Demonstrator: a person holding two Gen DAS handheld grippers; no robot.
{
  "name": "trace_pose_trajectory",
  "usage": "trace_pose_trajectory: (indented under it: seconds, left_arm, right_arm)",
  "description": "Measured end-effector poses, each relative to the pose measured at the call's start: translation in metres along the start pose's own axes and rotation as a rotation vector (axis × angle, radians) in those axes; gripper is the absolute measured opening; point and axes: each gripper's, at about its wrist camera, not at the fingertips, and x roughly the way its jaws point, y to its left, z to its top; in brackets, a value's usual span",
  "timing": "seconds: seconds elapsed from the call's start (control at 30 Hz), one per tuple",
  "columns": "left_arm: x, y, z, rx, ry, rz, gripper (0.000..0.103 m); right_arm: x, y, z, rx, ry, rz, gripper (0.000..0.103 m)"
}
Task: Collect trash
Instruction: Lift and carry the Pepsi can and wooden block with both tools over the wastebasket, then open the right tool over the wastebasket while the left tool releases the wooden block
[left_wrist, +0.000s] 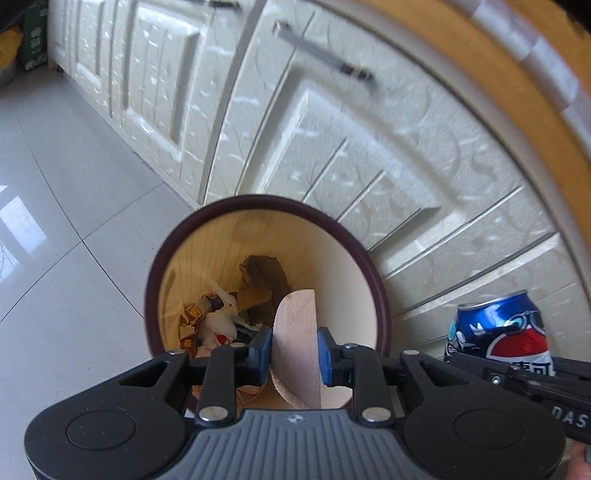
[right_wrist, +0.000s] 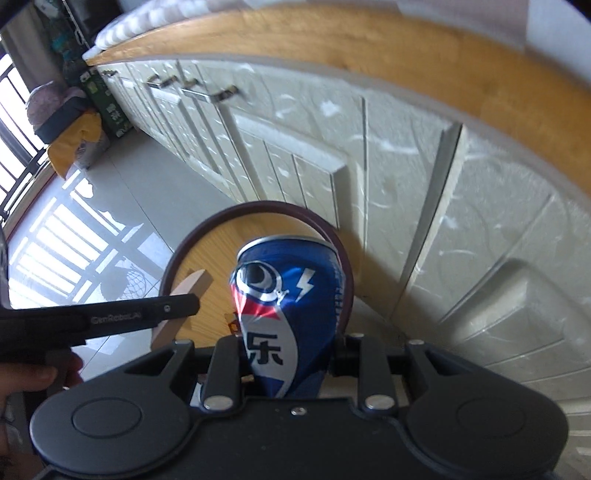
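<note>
My left gripper (left_wrist: 294, 350) is shut on a pale wooden block (left_wrist: 297, 332) and holds it over the mouth of a round waste bin (left_wrist: 177, 254) with a dark brown rim and wood-look inside. Crumpled wrappers and paper (left_wrist: 218, 321) lie at the bin's bottom. My right gripper (right_wrist: 286, 350) is shut on a dented blue cola can (right_wrist: 288, 295), held upright above the bin's rim (right_wrist: 258, 206). The can (left_wrist: 498, 328) also shows at the right of the left wrist view. In the right wrist view the left gripper with the wooden block (right_wrist: 181, 302) sits to the left.
White embossed cabinet doors (left_wrist: 332, 147) with metal handles stand right behind the bin, under a wooden counter edge (right_wrist: 332, 40). Glossy grey floor tiles (left_wrist: 55, 221) spread to the left. A green box and bags (right_wrist: 74, 122) sit far off by a window. A hand (right_wrist: 22, 380) holds the left gripper.
</note>
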Motion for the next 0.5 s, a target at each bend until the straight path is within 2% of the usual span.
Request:
trace_pose_trajectory:
  seconds: [0.17, 0.43, 0.5]
  left_arm:
    - [0.03, 0.007, 0.003, 0.0, 0.059, 0.005, 0.027]
    - [0.056, 0.019, 0.001, 0.049, 0.152, 0.036, 0.03]
    - [0.059, 0.021, -0.002, 0.062, 0.177, 0.05, 0.04]
  right_arm:
    - [0.018, -0.002, 0.003, 0.009, 0.026, -0.002, 0.027]
    - [0.047, 0.002, 0.01, 0.021, 0.059, 0.0, 0.027]
    - [0.056, 0.003, 0.014, 0.04, 0.063, 0.002, 0.027]
